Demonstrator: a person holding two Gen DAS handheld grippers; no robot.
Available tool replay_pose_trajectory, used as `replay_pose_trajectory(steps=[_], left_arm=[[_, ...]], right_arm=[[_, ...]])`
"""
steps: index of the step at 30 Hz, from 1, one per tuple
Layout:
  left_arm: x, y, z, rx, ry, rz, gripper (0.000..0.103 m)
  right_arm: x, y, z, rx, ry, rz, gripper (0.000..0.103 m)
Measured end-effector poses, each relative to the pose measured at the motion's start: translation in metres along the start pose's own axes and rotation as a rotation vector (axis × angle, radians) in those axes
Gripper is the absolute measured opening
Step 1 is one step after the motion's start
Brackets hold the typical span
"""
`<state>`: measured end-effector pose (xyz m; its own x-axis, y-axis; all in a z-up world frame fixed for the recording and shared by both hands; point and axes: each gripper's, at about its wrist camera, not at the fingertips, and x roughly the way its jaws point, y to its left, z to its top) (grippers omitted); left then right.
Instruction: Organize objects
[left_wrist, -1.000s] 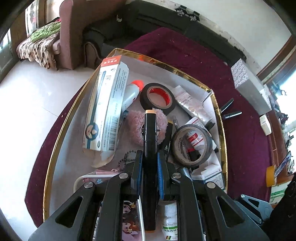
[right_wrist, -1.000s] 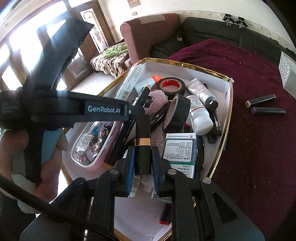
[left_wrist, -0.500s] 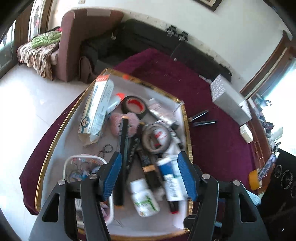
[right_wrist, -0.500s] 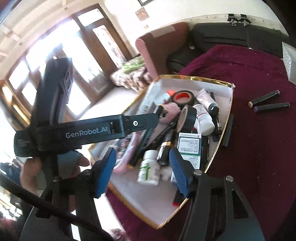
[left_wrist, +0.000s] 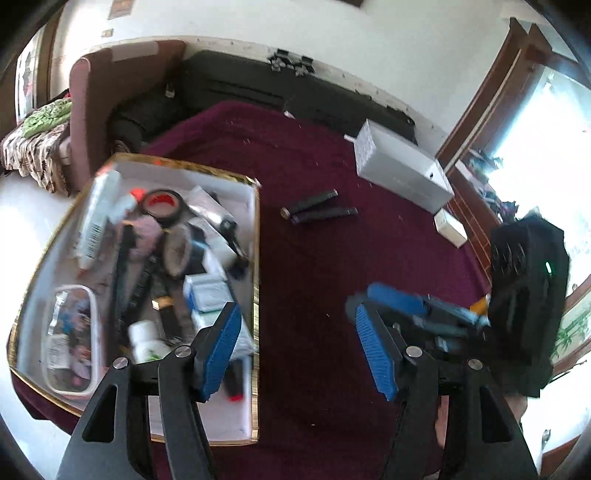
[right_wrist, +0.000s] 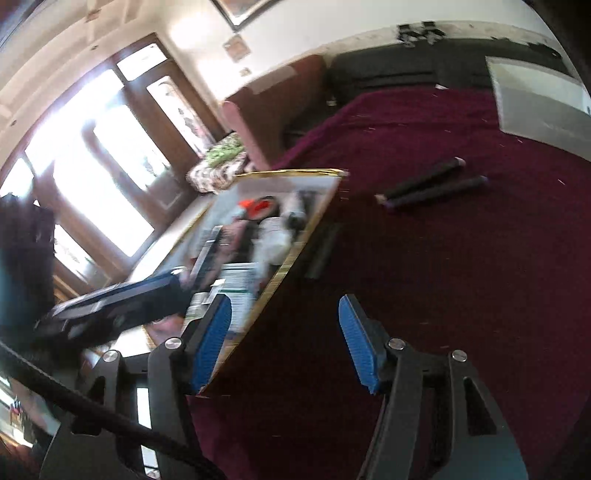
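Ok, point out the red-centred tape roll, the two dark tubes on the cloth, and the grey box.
Tape roll (left_wrist: 162, 207), left wrist view, black rim.
Dark tubes (left_wrist: 322, 213), left wrist view, lower tube's middle.
Grey box (left_wrist: 400, 173), left wrist view, long side.

I log one tray (left_wrist: 255, 258), white inside with a gold rim, on the maroon table (left_wrist: 332, 277) and crammed full. Contents, blurred in both views: a long white carton (left_wrist: 94, 218) along the far left side, a black tape roll (left_wrist: 162, 206) with a red core, a second tape roll (left_wrist: 177, 251), a pink puff (left_wrist: 142, 240), a clear pouch (left_wrist: 70, 336) at the near left corner, a white bottle (left_wrist: 146, 341) with a green label, a blue-and-white box (left_wrist: 207, 291). Outside the tray: two dark tubes (left_wrist: 317, 210) lying side by side on the cloth, well apart from it.
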<state>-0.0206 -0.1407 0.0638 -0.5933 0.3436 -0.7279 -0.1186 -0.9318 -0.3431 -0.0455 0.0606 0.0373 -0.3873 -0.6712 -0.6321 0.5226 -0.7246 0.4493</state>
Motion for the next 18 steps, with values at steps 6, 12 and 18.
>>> replay_pose_trajectory(steps=[6, 12, 18], left_arm=[[0.019, -0.017, -0.005, 0.026, 0.037, 0.029, 0.059], [0.047, -0.028, -0.002, 0.048, 0.076, 0.087, 0.059], [0.084, -0.037, 0.010, 0.059, 0.116, 0.119, 0.059]], right_arm=[[0.013, -0.051, 0.021, 0.051, 0.029, -0.050, 0.060], [0.019, -0.099, 0.035, 0.101, -0.016, -0.082, 0.060], [0.033, -0.138, 0.024, 0.238, 0.019, -0.102, 0.060]])
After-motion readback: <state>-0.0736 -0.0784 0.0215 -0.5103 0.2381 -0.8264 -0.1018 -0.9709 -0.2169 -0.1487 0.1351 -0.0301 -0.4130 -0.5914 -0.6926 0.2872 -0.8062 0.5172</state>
